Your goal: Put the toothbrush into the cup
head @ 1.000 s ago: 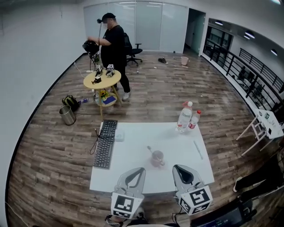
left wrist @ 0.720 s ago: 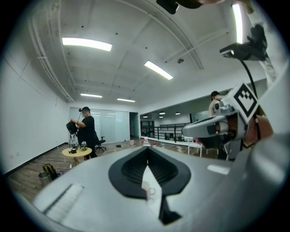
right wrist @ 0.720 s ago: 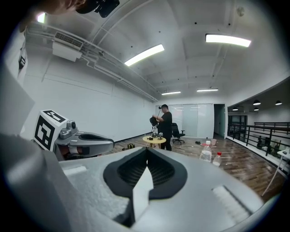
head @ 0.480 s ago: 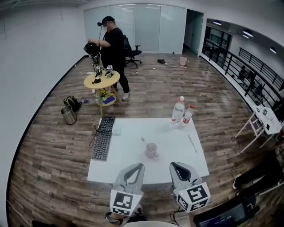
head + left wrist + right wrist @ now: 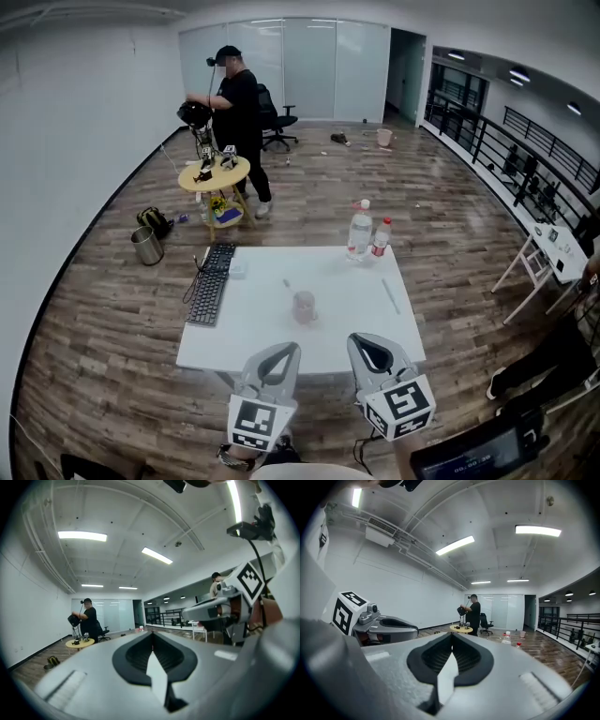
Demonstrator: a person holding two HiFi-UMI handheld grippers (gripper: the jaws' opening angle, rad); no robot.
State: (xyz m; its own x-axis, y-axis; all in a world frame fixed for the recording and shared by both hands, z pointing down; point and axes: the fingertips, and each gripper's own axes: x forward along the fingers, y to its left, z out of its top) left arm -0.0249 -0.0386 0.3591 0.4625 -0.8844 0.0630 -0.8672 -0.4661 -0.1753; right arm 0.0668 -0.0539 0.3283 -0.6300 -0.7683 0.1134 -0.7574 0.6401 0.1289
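- Toothbrush (image 5: pixel 290 286): slim handle standing in the cup, leaning up and to the left; too small to read further.
- Cup (image 5: pixel 304 307): pinkish, upright, mid-table, well apart from every edge.
- Table (image 5: pixel 253 323): white, with bare surface all round the cup.
- Slim white stick (image 5: pixel 390 295): lying flat near the right edge.
- Bottles (image 5: pixel 360 230): two, upright, side by side at the far edge.
- Keyboard (image 5: pixel 208 295): black, along the left edge.
- Left gripper (image 5: pixel 289 349): jaws clenched, nothing between them; held off the near edge.
- Right gripper (image 5: pixel 360 341): jaws clenched, empty; beside the left one.
- Head view alone shows the cup; each gripper view shows the other gripper and the ceiling lights.
- Person (image 5: pixel 239 103): at a round yellow table (image 5: pixel 214 173), well beyond.
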